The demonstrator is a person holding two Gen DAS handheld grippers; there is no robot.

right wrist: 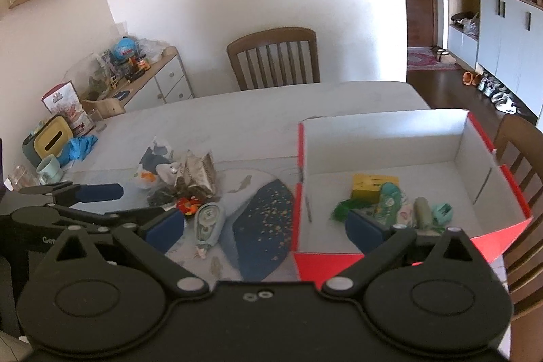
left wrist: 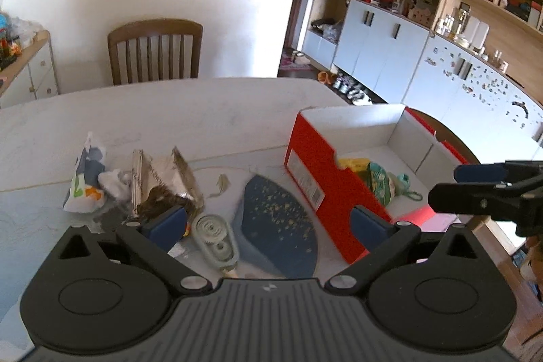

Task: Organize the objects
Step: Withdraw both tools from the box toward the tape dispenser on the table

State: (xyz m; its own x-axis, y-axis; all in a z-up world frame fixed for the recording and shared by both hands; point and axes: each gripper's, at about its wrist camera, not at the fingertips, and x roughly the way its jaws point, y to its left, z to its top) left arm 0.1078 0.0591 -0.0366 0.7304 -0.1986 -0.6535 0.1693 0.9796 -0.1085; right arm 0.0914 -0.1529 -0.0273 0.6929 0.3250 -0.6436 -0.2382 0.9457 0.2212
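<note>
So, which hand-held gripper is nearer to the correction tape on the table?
Left. The left hand-held gripper hangs right over the correction tape, open; the right hand-held gripper is beside it, toward the red box.

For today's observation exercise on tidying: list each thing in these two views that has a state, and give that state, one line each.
Left gripper: open, nothing between its pads.
Right gripper: open, empty.
Red box: lid off, partly filled with small items.
Yellow carton: inside the box.
Correction tape: lying flat on the table, outside the box.
Foil bag: torn open, crumpled, on the table.
Printed pouch: upright, crumpled.
</note>
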